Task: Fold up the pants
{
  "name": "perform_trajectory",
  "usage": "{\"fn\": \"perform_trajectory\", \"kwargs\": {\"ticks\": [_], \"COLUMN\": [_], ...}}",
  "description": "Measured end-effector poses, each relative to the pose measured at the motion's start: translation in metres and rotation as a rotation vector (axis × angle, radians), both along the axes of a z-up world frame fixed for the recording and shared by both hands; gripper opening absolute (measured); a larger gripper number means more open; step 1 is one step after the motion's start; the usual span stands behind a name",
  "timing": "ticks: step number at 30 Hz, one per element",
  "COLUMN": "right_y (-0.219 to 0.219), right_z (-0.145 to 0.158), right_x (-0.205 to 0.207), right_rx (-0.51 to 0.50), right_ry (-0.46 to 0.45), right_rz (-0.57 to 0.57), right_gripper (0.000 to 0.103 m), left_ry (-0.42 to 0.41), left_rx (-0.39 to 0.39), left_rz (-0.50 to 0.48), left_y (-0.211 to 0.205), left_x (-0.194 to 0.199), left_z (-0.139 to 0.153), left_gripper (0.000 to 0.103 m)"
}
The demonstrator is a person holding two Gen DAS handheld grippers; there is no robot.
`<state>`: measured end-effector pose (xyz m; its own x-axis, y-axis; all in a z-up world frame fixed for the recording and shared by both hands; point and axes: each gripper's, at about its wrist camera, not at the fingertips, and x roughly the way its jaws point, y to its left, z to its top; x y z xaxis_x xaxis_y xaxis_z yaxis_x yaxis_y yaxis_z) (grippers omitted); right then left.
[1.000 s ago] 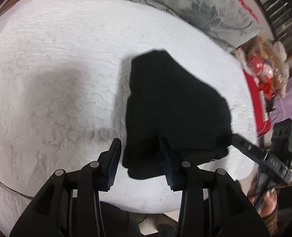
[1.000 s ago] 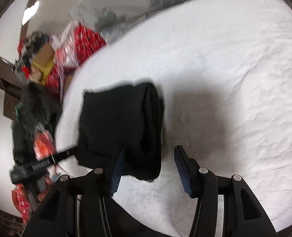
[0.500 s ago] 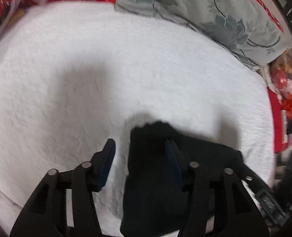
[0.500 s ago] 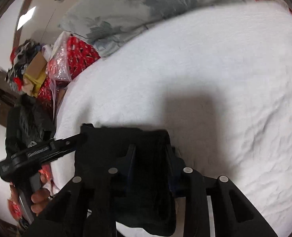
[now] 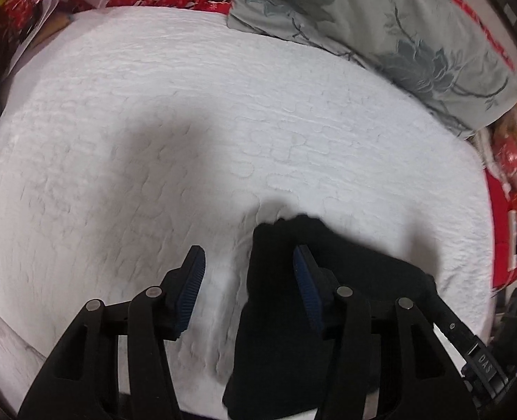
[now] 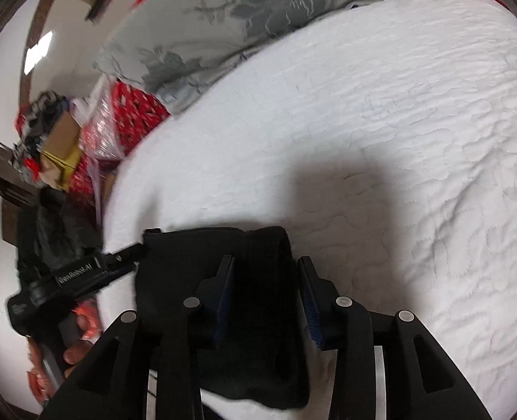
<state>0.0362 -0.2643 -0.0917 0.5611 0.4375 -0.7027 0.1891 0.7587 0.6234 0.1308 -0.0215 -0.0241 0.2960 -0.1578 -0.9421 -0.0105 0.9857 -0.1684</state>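
Observation:
The black pants [image 5: 293, 315] lie folded in a thick bundle on the white quilted bed [image 5: 188, 122], near its front edge. My left gripper [image 5: 247, 280] is open; its right finger rests over the left edge of the pants and its left finger is over bare quilt. In the right wrist view the pants [image 6: 188, 273] sit under my right gripper [image 6: 265, 294], whose jaws are open and straddle the bundle's rolled right edge. The left gripper [image 6: 83, 269] shows there at the pants' left side.
A grey floral pillow [image 5: 381, 24] lies at the back of the bed. Red patterned bags [image 6: 125, 119] and a cardboard box [image 6: 58, 143] pile up beside the bed's left side. Red cloth and toys [image 5: 510, 161] sit at the right.
Both grippers have moved forward and down onto the pants, which now sit low in both views. The right gripper's jaws narrowed and then opened a little around the rolled edge.

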Motion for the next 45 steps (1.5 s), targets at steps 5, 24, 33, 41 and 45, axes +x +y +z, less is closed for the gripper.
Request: {"fn": "perform_trajectory", "kwargs": {"ticks": [5, 24, 33, 41, 45], "right_y": [-0.006, 0.029, 0.023, 0.006, -0.016], "right_z": [0.015, 0.008, -0.016, 0.006, 0.016], "right_x": [-0.027, -0.049, -0.061, -0.062, -0.054], "right_rx": [0.006, -0.083, -0.082, -0.011, 0.024], "right_ry": [-0.021, -0.029, 0.017, -0.014, -0.039], "right_rz": [-0.002, 0.124, 0.116, 0.075, -0.014], "right_gripper": [0.054, 0.03, 0.029, 0.034, 0.046], "left_ry": [0.01, 0.042, 0.002, -0.019, -0.09], "left_rx": [-0.057, -0.119, 0.001, -0.025, -0.044], "left_rz": [0.035, 0.06, -0.029, -0.061, -0.067], "left_y": [0.027, 0.04, 0.022, 0.036, 0.035], "left_x": [-0.027, -0.073, -0.08, -0.085, -0.073], "left_z": [-0.005, -0.013, -0.023, -0.001, 0.021], "left_gripper": [0.052, 0.055, 0.055, 0.055, 0.055]}}
